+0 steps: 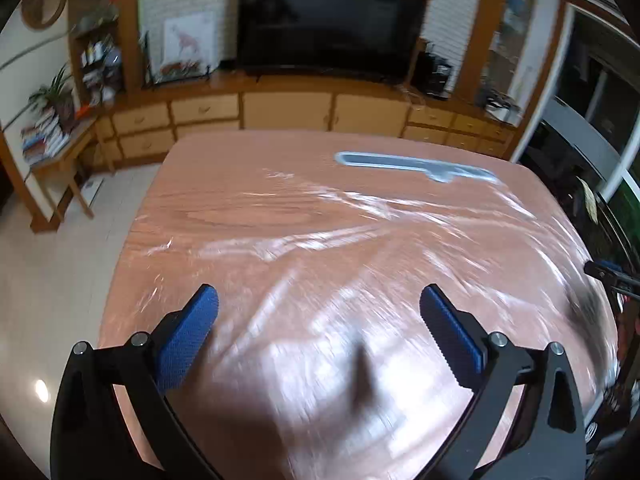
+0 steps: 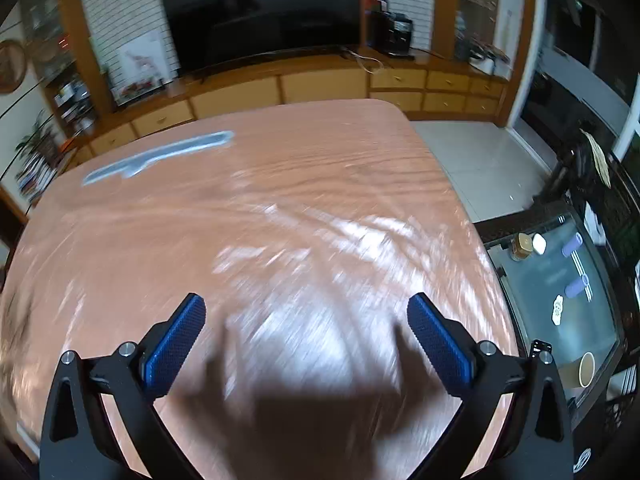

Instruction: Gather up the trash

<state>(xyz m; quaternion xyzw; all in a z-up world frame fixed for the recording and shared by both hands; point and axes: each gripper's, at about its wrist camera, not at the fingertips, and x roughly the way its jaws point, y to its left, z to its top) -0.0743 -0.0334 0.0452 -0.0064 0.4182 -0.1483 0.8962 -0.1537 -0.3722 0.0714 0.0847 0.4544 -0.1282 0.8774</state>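
Note:
A long flat grey-blue piece (image 1: pixel 416 166) lies on the far part of the wooden table (image 1: pixel 256 216). It also shows in the right wrist view (image 2: pixel 160 156), at the far left of the table (image 2: pixel 320 184). My left gripper (image 1: pixel 319 304) is open and empty, above the near part of the table. My right gripper (image 2: pixel 306 312) is open and empty too, above the near part. Both views are blurred by motion. A dark blurred shape (image 1: pixel 588 304) sits at the table's right edge; I cannot tell what it is.
A clear plastic sheet covers the table. A TV (image 1: pixel 328 24) on a wooden cabinet (image 1: pixel 288 110) stands beyond it. A glass-topped side table (image 2: pixel 560 280) at the right carries a paper cup (image 2: pixel 586 368), a jar (image 2: pixel 522 246) and small items. A small bookshelf (image 1: pixel 52 148) stands left.

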